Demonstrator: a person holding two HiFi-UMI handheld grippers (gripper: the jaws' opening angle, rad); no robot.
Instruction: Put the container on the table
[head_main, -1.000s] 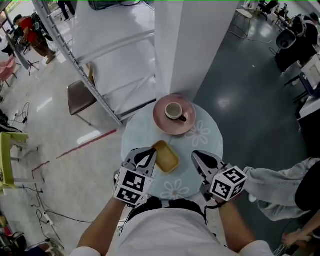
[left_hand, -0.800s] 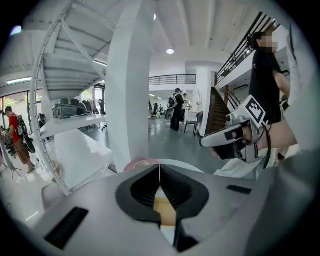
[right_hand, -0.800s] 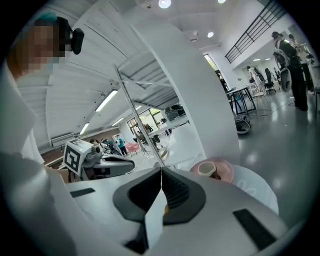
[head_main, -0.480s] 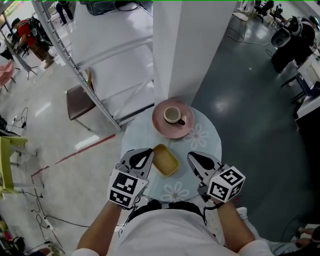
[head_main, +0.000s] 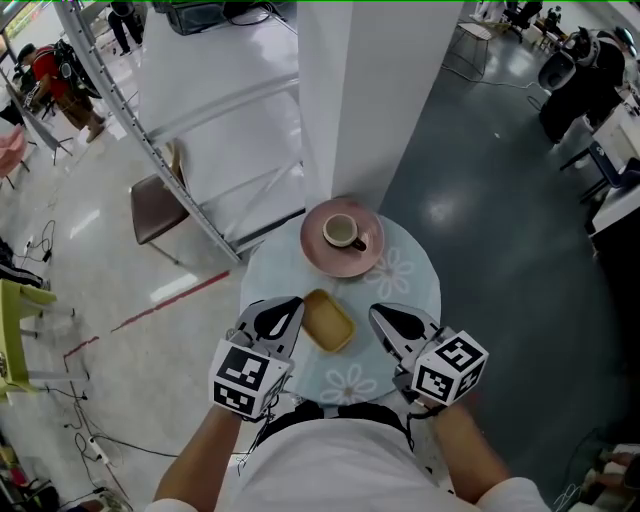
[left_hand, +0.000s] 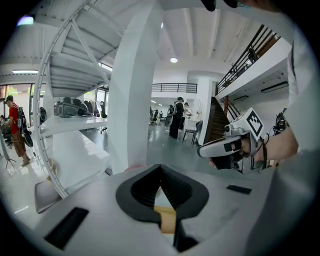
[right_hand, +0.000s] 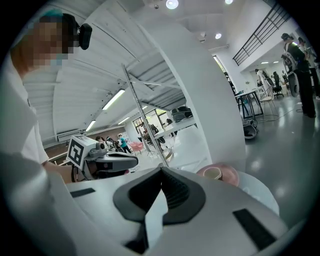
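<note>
The container (head_main: 328, 320) is a shallow yellow rectangular dish lying flat on the round glass table (head_main: 410, 285), between my two grippers. My left gripper (head_main: 291, 304) is shut, its tips just left of the dish and holding nothing. A sliver of the yellow dish (left_hand: 168, 220) shows below the left gripper (left_hand: 160, 170) in the left gripper view. My right gripper (head_main: 376, 312) is shut and empty, a little to the right of the dish. In the right gripper view the right gripper (right_hand: 161, 172) points across the table toward the left gripper (right_hand: 107, 161).
A pink plate (head_main: 317, 254) with a white cup (head_main: 345, 231) sits at the table's far side, against a white pillar (head_main: 370, 90). A brown chair (head_main: 156, 207) and a slanted metal frame (head_main: 150, 150) stand to the left. The floor to the right is dark grey.
The dish lies in the same spot on the table. Both grippers have stayed shut beside it, the left drifting slightly back. A person at the lower right has left the view.
</note>
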